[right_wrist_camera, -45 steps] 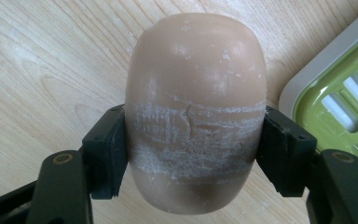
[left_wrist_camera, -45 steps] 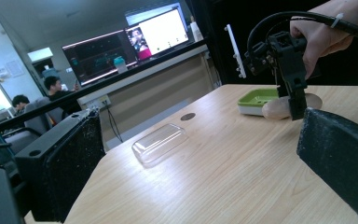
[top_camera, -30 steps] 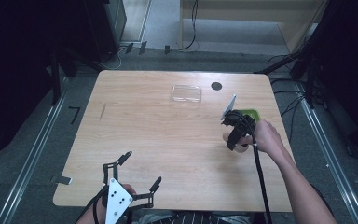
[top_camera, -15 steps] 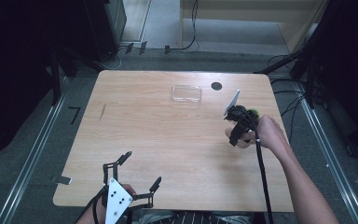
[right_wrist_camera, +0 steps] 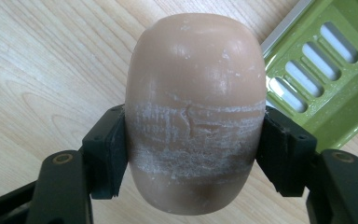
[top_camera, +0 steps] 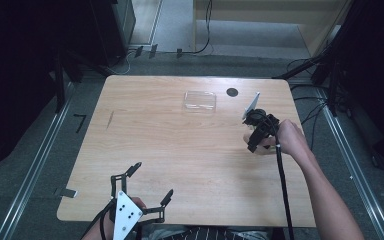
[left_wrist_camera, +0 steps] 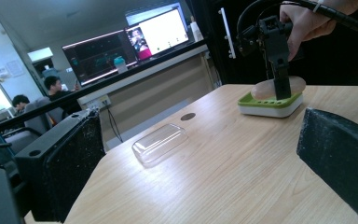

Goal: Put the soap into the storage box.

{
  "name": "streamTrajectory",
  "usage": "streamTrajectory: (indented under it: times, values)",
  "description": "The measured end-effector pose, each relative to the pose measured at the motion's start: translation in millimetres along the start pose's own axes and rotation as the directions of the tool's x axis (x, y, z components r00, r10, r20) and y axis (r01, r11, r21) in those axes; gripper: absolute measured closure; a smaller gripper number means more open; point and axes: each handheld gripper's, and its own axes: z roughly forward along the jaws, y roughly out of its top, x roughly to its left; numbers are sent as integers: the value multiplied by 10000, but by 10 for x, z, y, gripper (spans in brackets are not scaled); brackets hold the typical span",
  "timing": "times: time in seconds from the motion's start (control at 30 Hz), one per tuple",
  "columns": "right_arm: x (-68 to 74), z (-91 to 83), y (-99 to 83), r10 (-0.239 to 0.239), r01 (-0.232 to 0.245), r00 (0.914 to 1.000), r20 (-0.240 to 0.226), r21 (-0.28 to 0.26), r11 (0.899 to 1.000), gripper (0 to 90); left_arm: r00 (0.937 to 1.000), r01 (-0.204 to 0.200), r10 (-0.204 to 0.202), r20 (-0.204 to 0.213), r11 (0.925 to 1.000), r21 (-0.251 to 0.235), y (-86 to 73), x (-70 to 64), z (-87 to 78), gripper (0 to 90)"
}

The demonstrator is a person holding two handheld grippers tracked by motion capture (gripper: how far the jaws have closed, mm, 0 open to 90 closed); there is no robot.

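My right gripper (right_wrist_camera: 193, 154) is shut on a tan oval bar of soap (right_wrist_camera: 196, 112), one pad pressed to each side. A green slotted soap dish (right_wrist_camera: 326, 70) lies just beyond it at the upper right, and the soap hangs mostly over bare wood. From the left gripper view the soap (left_wrist_camera: 261, 88) sits at the level of the green-and-white dish (left_wrist_camera: 270, 103), with the right gripper (left_wrist_camera: 279, 88) pointing down on it. In the high view the right gripper (top_camera: 252, 145) is at the table's right side. My left gripper (top_camera: 152, 181) stands open at the near edge, with nothing between its jaws.
A clear plastic lid (top_camera: 200, 100) lies at the far middle of the wooden table (top_camera: 170, 135), and a round black hole (top_camera: 232, 92) sits to its right. The lid (left_wrist_camera: 161, 142) lies flat. A cable trails from the right gripper towards the near edge.
The right hand has shifted slightly and now covers the green dish in the high view. The left gripper has not moved.
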Motion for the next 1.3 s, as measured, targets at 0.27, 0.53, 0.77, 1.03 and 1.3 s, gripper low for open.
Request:
streamTrajectory:
  times: [0.27,0.53,0.77,1.03,1.3]
  values:
    - [-58,-18,32,47,-48,10000,-14,-68,10000,334,10000,-4,4,-1,10000,8,0,1,-1,11]
    - [-141,-38,45,180,-180,9998,19,-153,9997,334,10000,-2,2,2,10000,5,0,2,0,11]
    - [-207,-31,58,313,-312,9995,63,-97,9995,334,10000,-7,7,1,10000,10,0,1,0,11]
    - [-288,-36,89,481,-481,9988,-13,-248,9985,334,10000,9,-9,-10,10000,5,-1,3,0,11]
    - [-381,-7,84,846,-846,9964,12,-205,9962,334,10000,8,-8,-13,10000,4,-1,4,-2,11]
